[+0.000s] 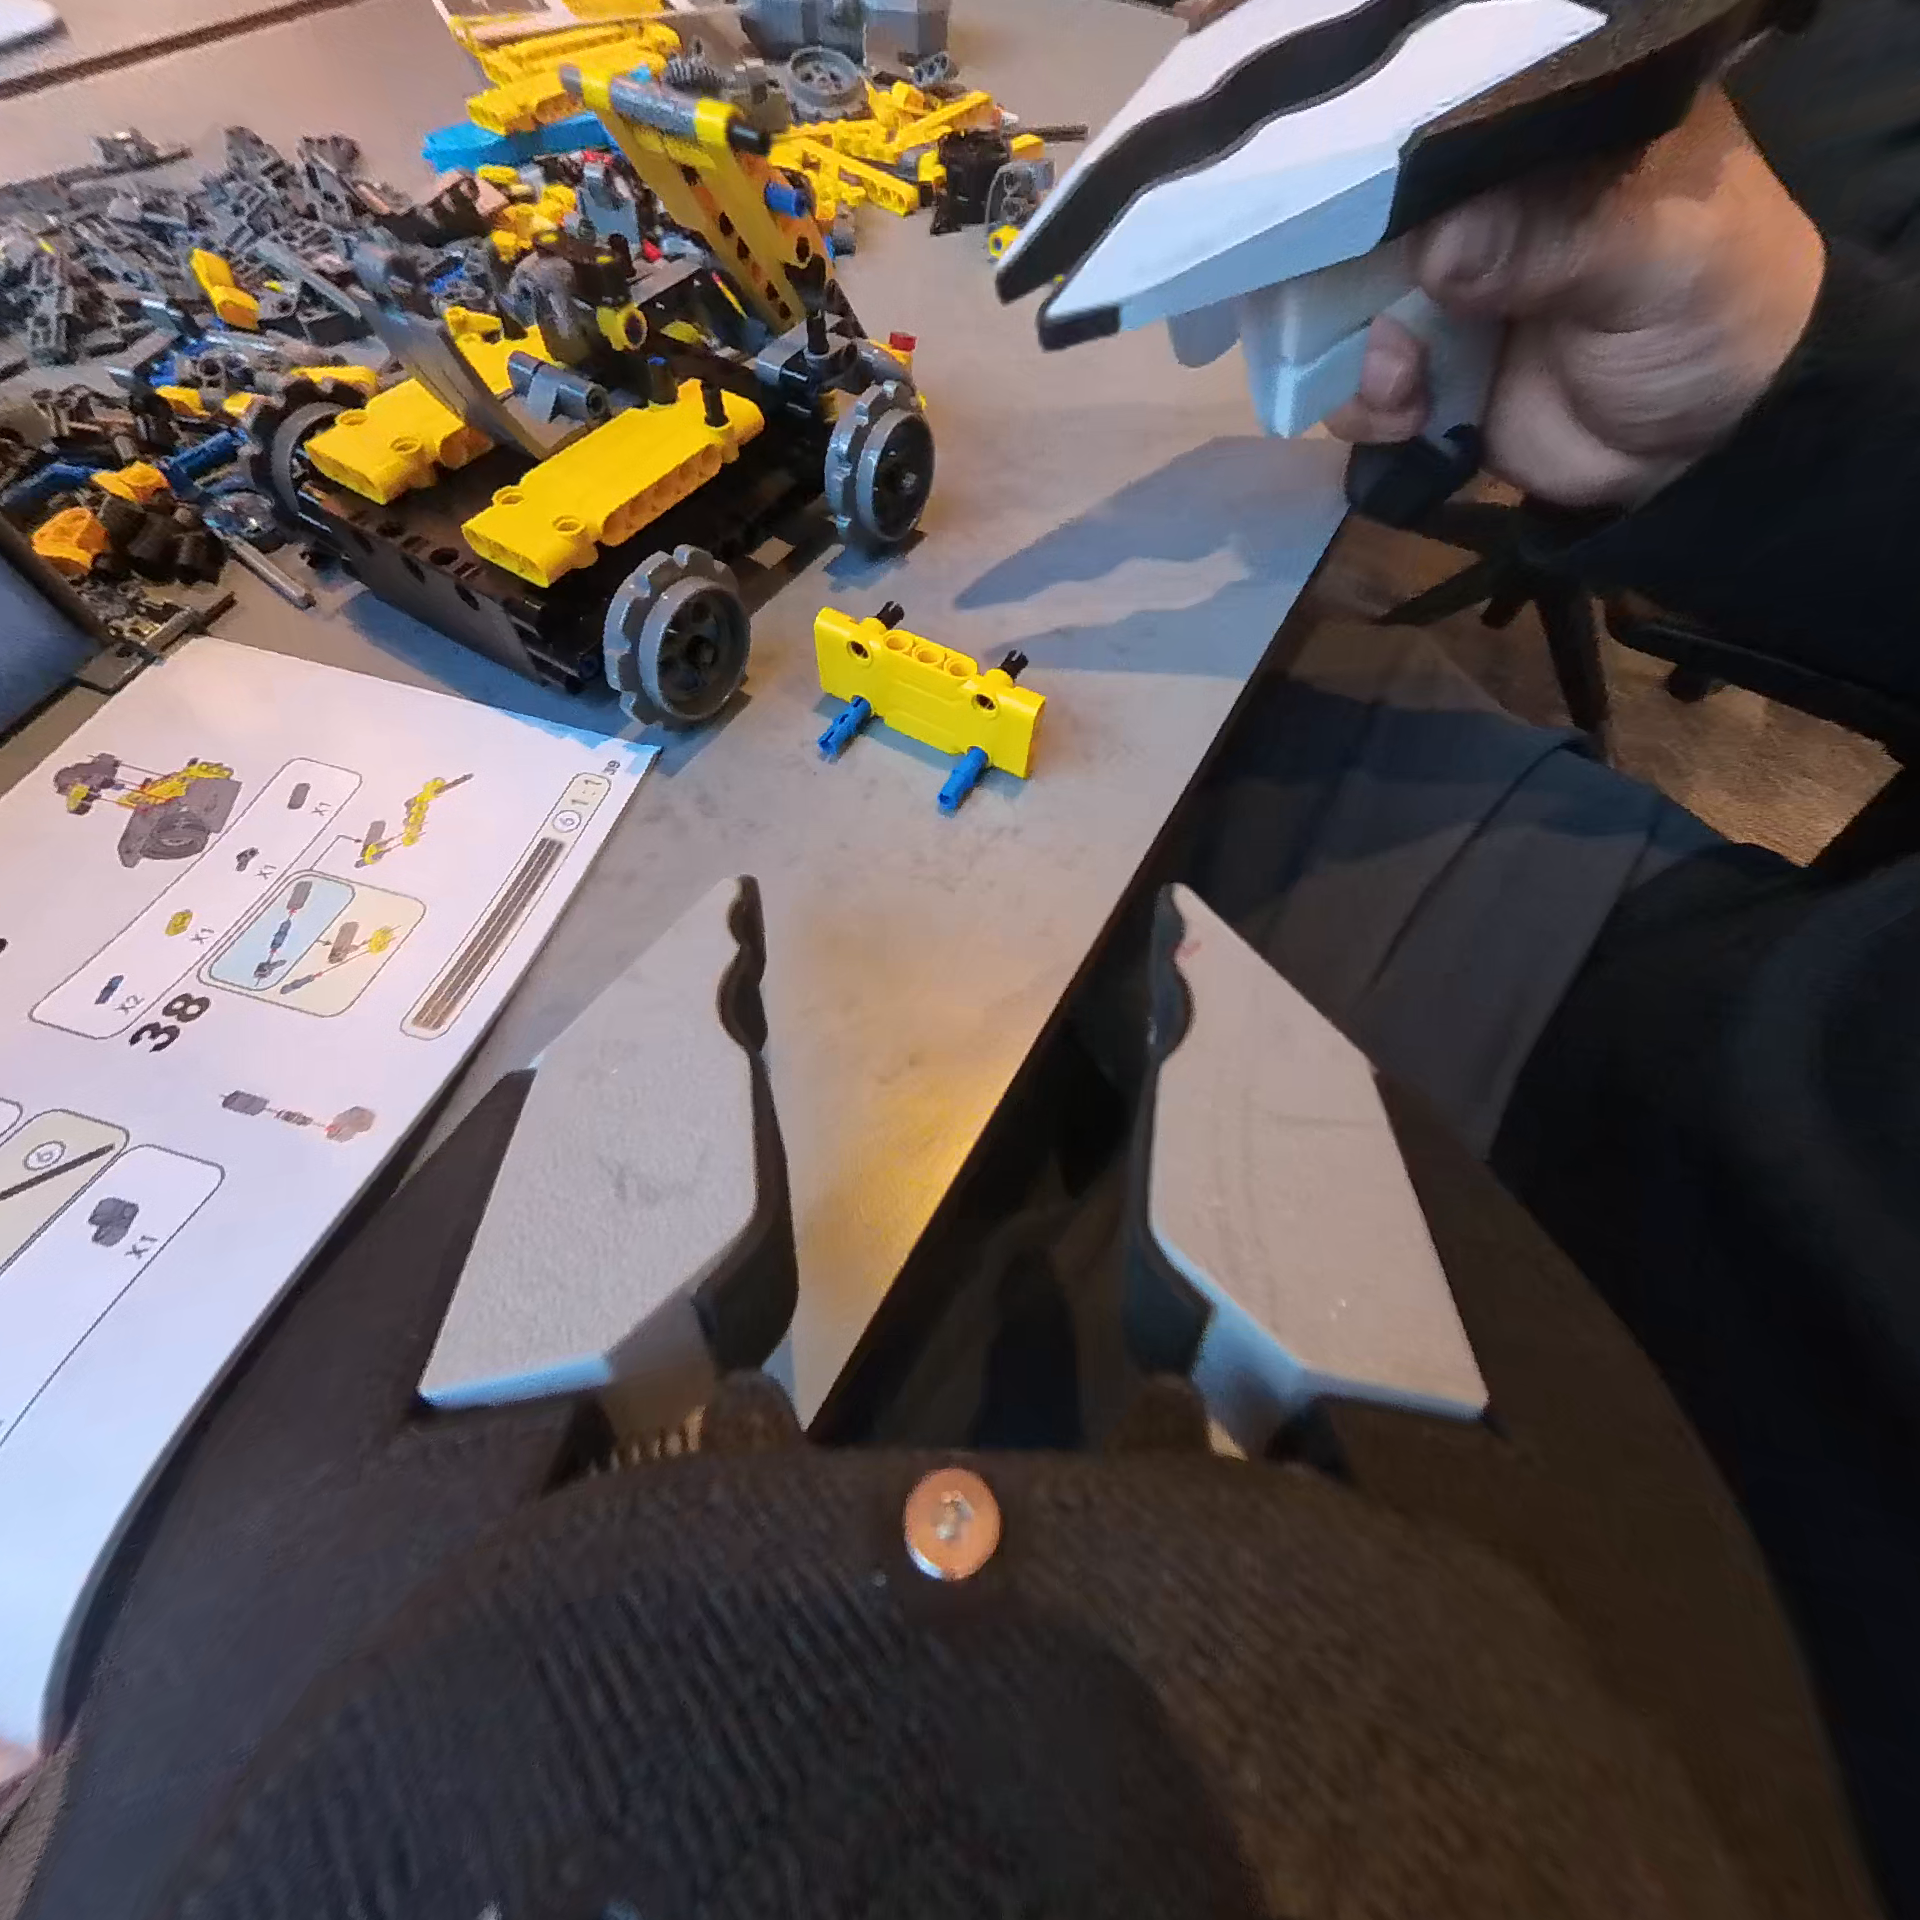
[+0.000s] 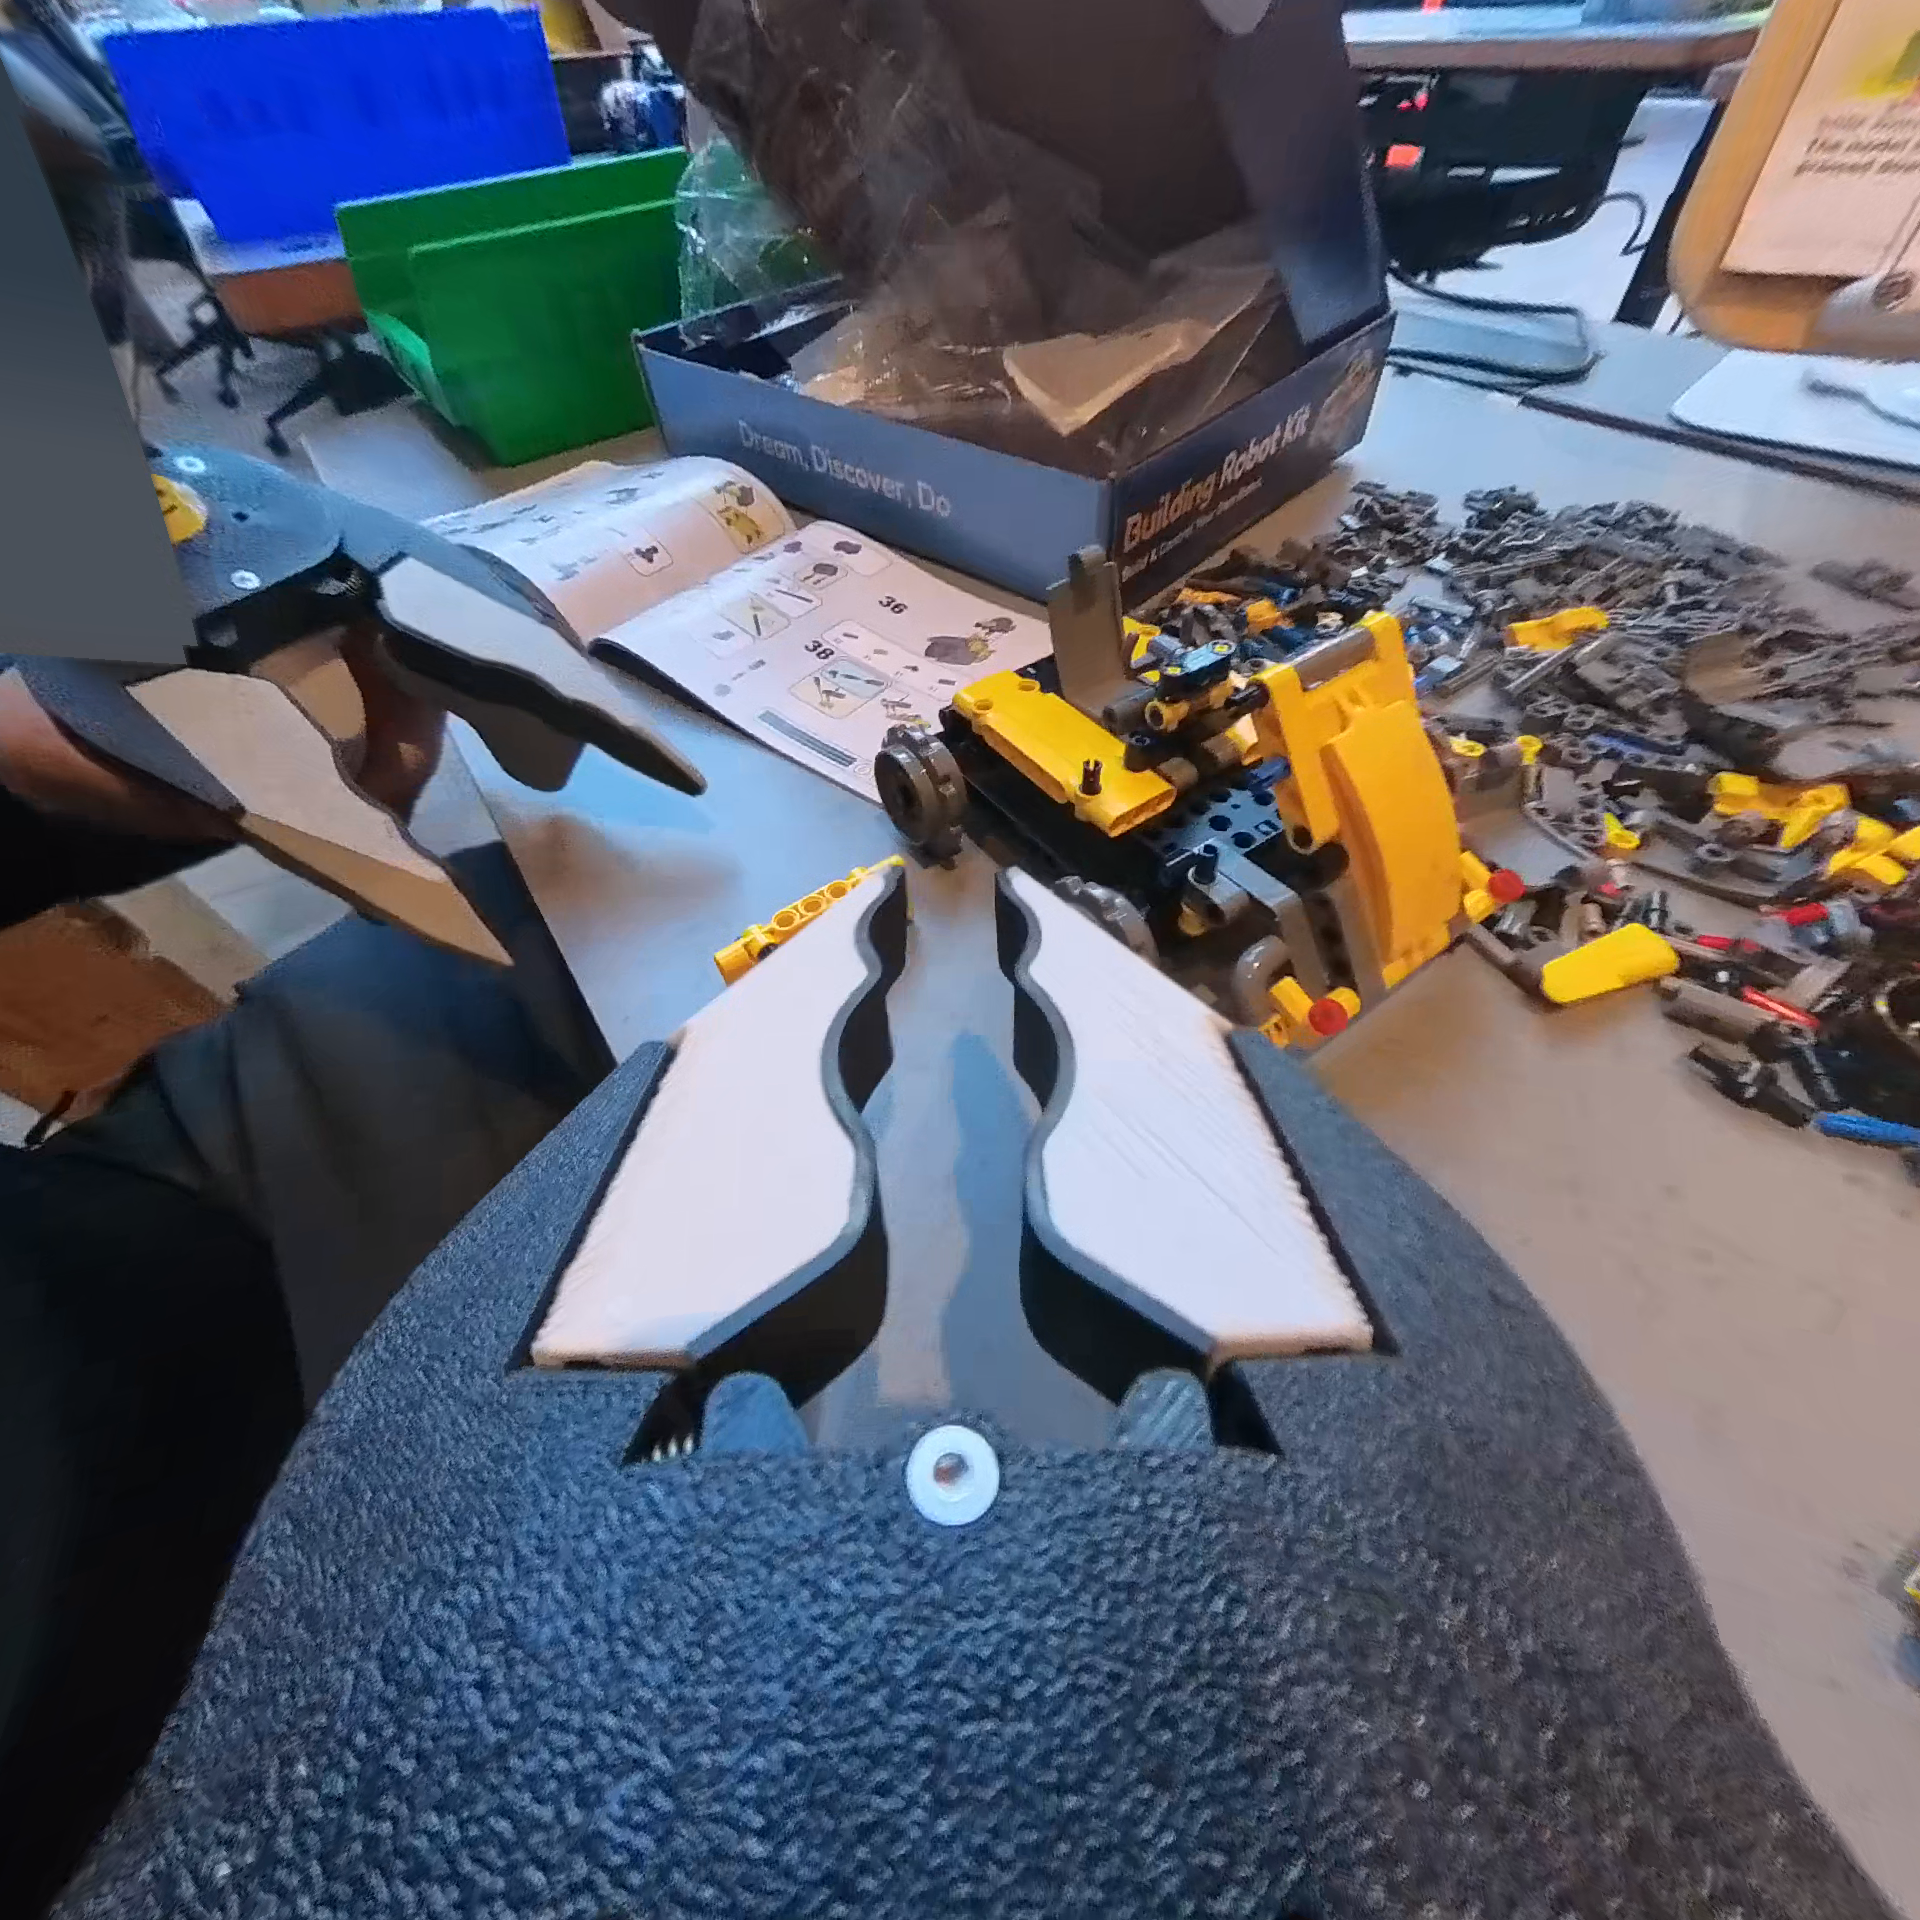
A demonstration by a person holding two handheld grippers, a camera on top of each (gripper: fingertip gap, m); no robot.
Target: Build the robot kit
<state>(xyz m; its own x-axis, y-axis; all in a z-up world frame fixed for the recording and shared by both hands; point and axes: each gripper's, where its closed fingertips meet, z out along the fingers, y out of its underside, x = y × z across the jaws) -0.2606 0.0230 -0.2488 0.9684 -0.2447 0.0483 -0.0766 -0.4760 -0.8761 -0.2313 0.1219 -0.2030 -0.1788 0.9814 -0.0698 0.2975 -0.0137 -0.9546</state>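
We find the yellow panel brick [image 1: 928,691] lying alone on the grey surface [image 1: 1039,499], just beside the wheeled model [image 1: 582,457] and near the edge. We judge it light, rigid and smooth; its long flat faces suit a grip, clear of the blue pins [image 1: 961,779]. The left gripper [image 1: 961,904] hangs empty, jaws wide apart. The right gripper [image 2: 951,883] hovers nearer it, jaws slightly apart, holding nothing. The instruction booklet [image 1: 260,935] lies alongside

The right gripper [image 2: 951,894], jaws slightly parted and empty, is being held above the grey table [image 2: 1558,1195] just short of a yellow-and-black brick vehicle [image 2: 1195,790], with the left gripper [image 2: 603,862] being held open alongside.
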